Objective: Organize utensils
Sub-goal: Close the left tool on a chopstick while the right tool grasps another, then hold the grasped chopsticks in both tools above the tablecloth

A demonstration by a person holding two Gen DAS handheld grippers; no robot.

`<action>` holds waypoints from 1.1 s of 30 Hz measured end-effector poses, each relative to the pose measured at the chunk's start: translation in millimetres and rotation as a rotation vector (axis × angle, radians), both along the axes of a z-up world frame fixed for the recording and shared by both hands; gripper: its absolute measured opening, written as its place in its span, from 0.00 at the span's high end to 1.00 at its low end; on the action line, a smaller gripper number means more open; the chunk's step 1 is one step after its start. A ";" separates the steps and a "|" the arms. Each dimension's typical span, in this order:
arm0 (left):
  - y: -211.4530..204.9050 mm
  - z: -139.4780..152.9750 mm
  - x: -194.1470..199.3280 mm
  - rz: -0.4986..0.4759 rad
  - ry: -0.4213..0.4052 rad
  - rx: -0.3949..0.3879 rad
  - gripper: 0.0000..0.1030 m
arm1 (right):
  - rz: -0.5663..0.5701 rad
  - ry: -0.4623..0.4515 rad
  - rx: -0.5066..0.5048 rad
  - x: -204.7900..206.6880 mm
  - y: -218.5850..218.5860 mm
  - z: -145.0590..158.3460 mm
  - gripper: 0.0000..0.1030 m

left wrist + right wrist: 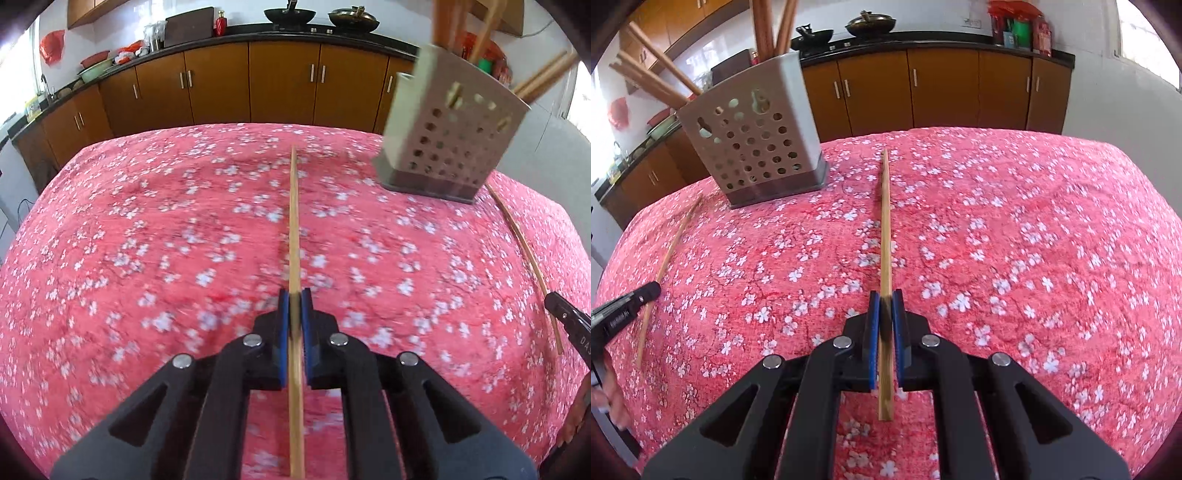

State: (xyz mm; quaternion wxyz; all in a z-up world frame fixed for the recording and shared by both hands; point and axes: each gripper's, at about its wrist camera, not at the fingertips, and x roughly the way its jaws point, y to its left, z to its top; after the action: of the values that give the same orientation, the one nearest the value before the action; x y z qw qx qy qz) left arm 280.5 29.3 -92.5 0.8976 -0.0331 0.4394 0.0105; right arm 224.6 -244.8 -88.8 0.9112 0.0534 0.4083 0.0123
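My left gripper [294, 295] is shut on a bamboo chopstick [294, 221] that points forward over the pink floral tablecloth. My right gripper [885, 297] is shut on another bamboo chopstick [885, 221], also pointing forward. A grey perforated utensil holder [448, 136] with several chopsticks in it stands at the far right in the left wrist view and at the far left in the right wrist view [753, 140]. The right gripper's held chopstick [524, 254] shows at the right edge of the left view, and the left gripper's chopstick [665, 266] at the left of the right view.
The table is covered by a pink floral cloth [147, 240]. Brown kitchen cabinets [284, 81] with a dark counter, woks and bowls run along the back wall. The other gripper's tip shows at the edges [565, 317] [628, 306].
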 end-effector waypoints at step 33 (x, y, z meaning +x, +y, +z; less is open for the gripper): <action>15.1 -4.5 -8.4 -0.022 -0.023 -0.018 0.89 | 0.004 0.010 -0.036 2.3 6.2 -5.9 0.92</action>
State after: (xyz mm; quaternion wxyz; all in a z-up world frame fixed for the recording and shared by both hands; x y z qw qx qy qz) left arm 272.1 44.4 -96.9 0.9024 -0.0366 0.4294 -0.0040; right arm 226.9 -238.6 -94.7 0.9098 0.0363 0.4133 0.0067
